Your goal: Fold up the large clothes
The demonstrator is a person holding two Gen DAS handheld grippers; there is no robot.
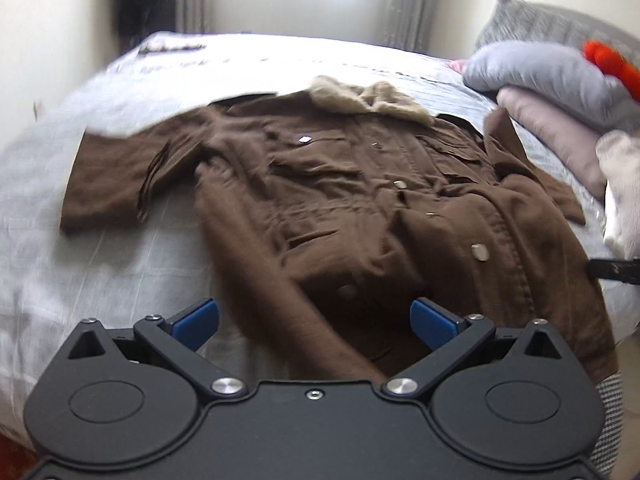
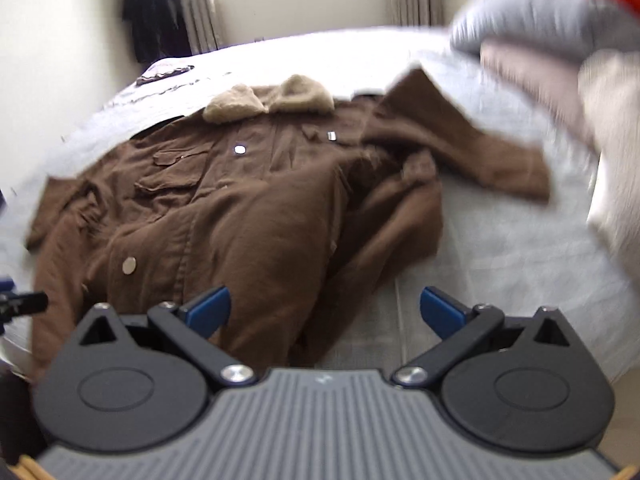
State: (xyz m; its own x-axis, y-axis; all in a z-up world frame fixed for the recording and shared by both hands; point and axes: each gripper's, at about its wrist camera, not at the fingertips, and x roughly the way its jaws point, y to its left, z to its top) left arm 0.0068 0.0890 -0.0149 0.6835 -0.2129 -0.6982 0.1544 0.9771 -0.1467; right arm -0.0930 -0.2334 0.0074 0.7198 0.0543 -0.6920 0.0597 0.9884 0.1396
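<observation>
Brown fleece-collared coat [image 1: 340,208] lies front-up, sleeves spread, on the bed.

No readable text, label, brand, number or sign in either view. Small pale tag on the coat [image 1: 340,184] chest too blurred to read. Faint mark on the right gripper's grey ribbed body illegible. Dark flat item far left on the bed [image 1: 100,248] too small and washed out to make out any print.
</observation>
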